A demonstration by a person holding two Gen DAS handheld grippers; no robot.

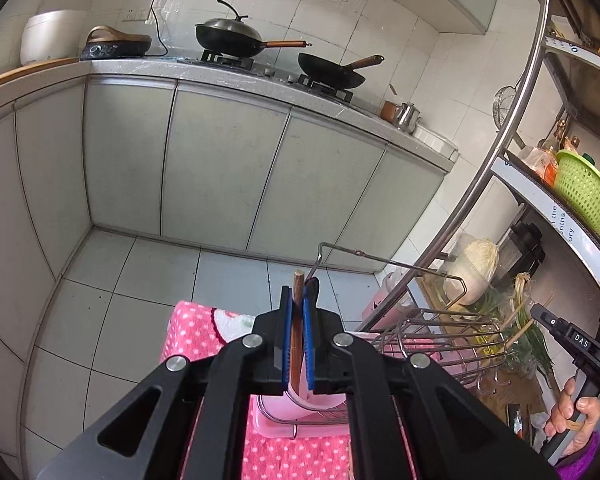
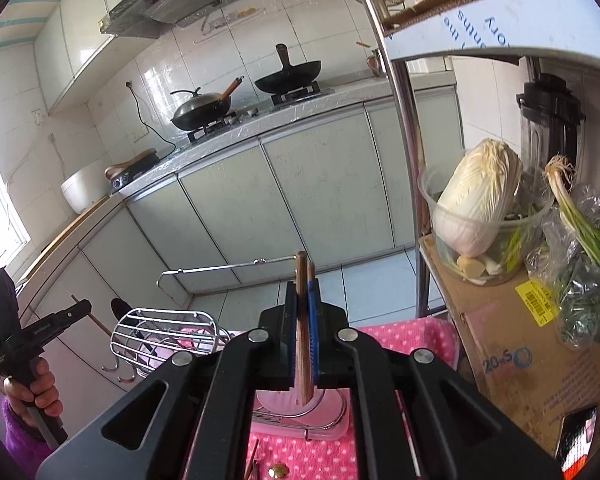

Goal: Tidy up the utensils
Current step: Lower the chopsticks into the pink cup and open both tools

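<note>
Left wrist view: my left gripper (image 1: 297,300) has its fingers closed on one wooden chopstick (image 1: 298,284), held upright above the pink cup (image 1: 316,400) in the wire rack (image 1: 440,332). Right wrist view: right gripper (image 2: 303,296) is pinched on a pair of chopsticks (image 2: 303,320), tips just over the same cup (image 2: 284,404).

Step judged: dropping chopsticks into the cup. Next move calls for lowering straight down, one side at a time.

Room: the rack's raised wire handle (image 2: 220,267) stands ahead; shelf post (image 2: 396,120) is near on the right. The pink dotted cloth (image 2: 320,456) on the bench holds a few loose items.
</note>
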